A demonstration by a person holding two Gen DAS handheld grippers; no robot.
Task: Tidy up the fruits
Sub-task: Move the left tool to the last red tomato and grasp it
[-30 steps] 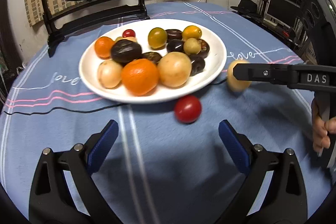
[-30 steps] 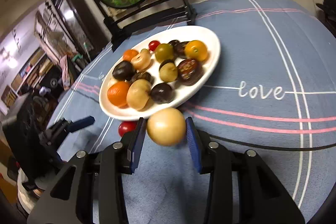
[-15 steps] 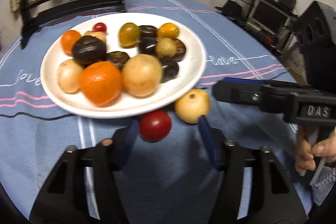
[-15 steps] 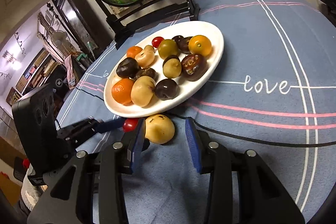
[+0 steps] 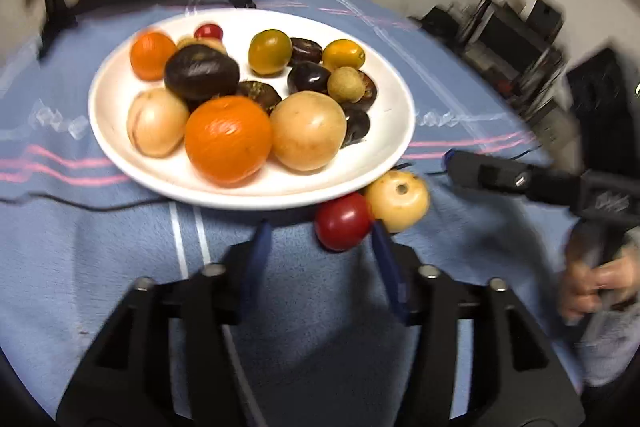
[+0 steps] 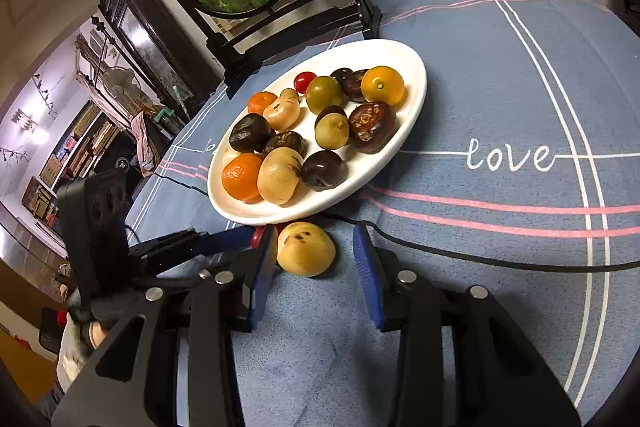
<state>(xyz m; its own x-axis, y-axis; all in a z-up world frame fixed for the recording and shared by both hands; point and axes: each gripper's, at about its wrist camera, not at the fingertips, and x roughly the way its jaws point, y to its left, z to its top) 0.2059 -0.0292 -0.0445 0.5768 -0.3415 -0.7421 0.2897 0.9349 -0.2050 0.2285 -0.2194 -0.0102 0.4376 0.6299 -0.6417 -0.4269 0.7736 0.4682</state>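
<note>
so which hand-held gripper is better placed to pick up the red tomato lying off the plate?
Left. The left hand-held gripper has the red tomato just ahead of its open fingertips; the right hand-held gripper frames the yellow fruit instead.

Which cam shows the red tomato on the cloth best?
Left wrist: the red tomato shows whole, on the cloth just beyond the left gripper, beside the yellow fruit. The right wrist view shows only a red sliver, hidden behind that gripper's own finger.

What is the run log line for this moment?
left gripper: just opening, red tomato between jaws | right gripper: open around yellow fruit
</note>
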